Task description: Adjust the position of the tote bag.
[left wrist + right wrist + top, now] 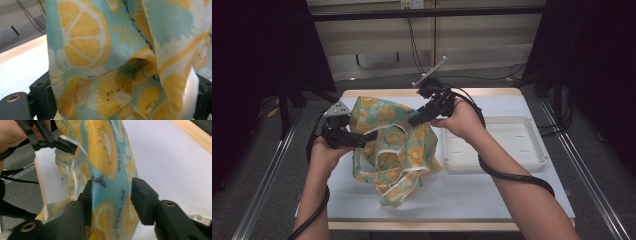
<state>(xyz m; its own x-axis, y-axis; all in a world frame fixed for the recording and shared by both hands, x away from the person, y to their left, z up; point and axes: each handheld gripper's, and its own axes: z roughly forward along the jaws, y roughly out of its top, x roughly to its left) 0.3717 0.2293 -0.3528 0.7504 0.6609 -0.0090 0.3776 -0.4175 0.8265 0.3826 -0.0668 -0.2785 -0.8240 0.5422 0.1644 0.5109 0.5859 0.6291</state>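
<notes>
White table (492, 195): fruit-print cloth bag (394, 145) bunched left of centre, partly lifted, lower end resting on surface. White tray (532, 162) just right of bag. Left gripper (364, 140) clamps bag's left edge. Right gripper (112, 202) half open, fabric between jaws, grip uncertain.

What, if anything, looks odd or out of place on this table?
Nothing is spilled or damaged. The fruit-print cloth bag is crumpled, part lifted off the table between the left gripper and right gripper. The white tray sits square.

Teal cloth (394, 145) printed with yellow citrus slices; white tray (497, 162).
</notes>
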